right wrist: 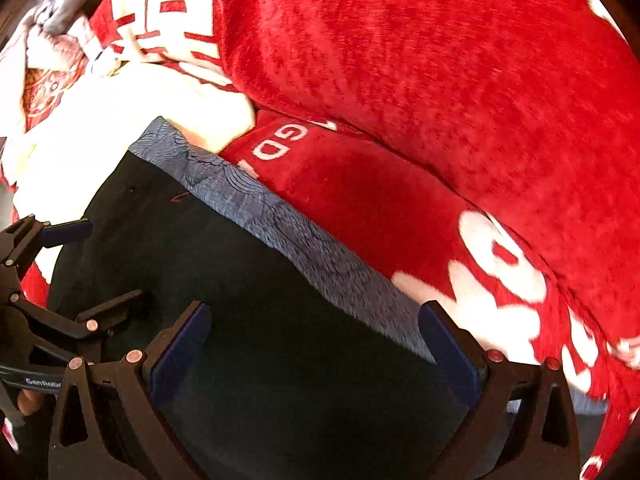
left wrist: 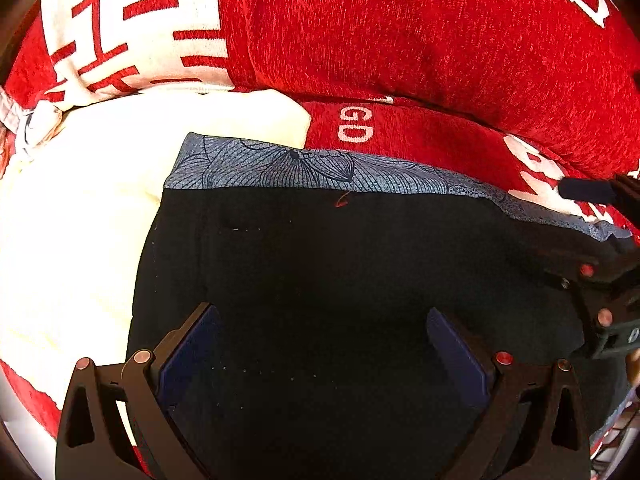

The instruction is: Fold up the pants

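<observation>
1. Left wrist view, risk: the black fabric pants (left wrist: 340, 280) with a blue-grey floral-print waistband (left wrist: 304, 168) lie spread on a red plush blanket with white lettering (left wrist: 420, 40), directly ahead of and beneath the left gripper (left wrist: 322, 354). In my judgement a pinch from here could catch only the top layer, because the dark cloth hides its seams and edges, and the fold would then drag unevenly. The soft blanket could also be caught together with the pants.

2. Left wrist view, tool: the left gripper's jaws stand wide apart, with only black cloth showing between the blue pads. It holds nothing; whether the pads rest on the fabric I cannot tell. A cream-white soft cloth (left wrist: 80, 208) lies off to its left, touching the pants' edge. The right gripper (left wrist: 608, 264) shows at the far right, over the waistband end.

3. Right wrist view, risk: the waistband (right wrist: 280, 220) runs diagonally ahead of the right gripper (right wrist: 316, 344), its near end just beside the right-hand pad. A grip taken askew here may, I judge, twist the band and skew the fold line.

4. Right wrist view, tool: its jaws are likewise spread wide and grasp nothing; the pants (right wrist: 240, 320) fill the gap below. The left gripper (right wrist: 72, 280) shows at the left, jaws apart, over the pants' far side.
</observation>
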The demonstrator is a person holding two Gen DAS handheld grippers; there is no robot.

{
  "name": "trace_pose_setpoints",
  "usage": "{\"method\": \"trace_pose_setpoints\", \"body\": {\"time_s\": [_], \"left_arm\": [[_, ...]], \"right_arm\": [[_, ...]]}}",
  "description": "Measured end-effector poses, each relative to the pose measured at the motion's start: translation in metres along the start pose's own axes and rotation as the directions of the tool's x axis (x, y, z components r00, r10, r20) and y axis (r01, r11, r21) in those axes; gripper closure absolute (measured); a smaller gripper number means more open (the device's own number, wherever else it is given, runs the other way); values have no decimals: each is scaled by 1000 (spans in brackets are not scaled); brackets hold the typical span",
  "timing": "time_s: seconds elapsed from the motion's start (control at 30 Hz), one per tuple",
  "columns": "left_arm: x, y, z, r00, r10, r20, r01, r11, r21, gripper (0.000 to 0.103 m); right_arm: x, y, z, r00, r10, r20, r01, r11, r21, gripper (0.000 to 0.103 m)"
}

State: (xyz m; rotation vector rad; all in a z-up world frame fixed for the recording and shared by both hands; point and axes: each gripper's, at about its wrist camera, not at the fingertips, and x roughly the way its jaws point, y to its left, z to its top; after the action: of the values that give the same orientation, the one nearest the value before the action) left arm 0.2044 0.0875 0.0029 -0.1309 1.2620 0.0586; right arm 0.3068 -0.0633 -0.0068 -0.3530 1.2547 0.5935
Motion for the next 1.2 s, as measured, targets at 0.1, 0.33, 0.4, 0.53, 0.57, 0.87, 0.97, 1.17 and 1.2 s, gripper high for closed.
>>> {"method": "trace_pose_setpoints", "body": {"time_s": [0.1,0.33,0.4,0.53,0.57,0.87,0.97,1.17,1.2], "left_arm": [[2,3,1,1000,-9,-4,9,1000,-13,0],[3,11,0,1000,-11,-6,11,1000,-18,0],[5,14,1,1000,-17,-4,17,999,-28,0],[4,27,5,997,-77,2,77,993,-89,0],[1,30,7,995,-95,8,95,990,-105,0],[-15,47,57,966,-260,13,254,932,-257,0],[-19,36,71,961,-275,12,268,924,-275,0],[-15,17,61,968,-242,-59,216,933,-287,3],[-13,16,58,970,-234,-70,206,937,-282,13]], "right_arm": [[16,0,16,999,40,-29,-41,999,-34,0],[73,5,32,987,97,-125,-102,994,-40,2],[66,11,32,985,144,-96,-151,986,-68,22],[54,23,26,986,143,-82,-152,983,-105,76],[51,26,23,988,132,-75,-140,984,-115,80],[-17,89,-34,955,-141,261,213,938,-275,84],[-31,119,-62,885,-263,383,400,852,-338,84],[-36,159,-111,767,-365,527,587,731,-349,84],[-38,162,-117,759,-367,538,597,723,-348,84]]}}
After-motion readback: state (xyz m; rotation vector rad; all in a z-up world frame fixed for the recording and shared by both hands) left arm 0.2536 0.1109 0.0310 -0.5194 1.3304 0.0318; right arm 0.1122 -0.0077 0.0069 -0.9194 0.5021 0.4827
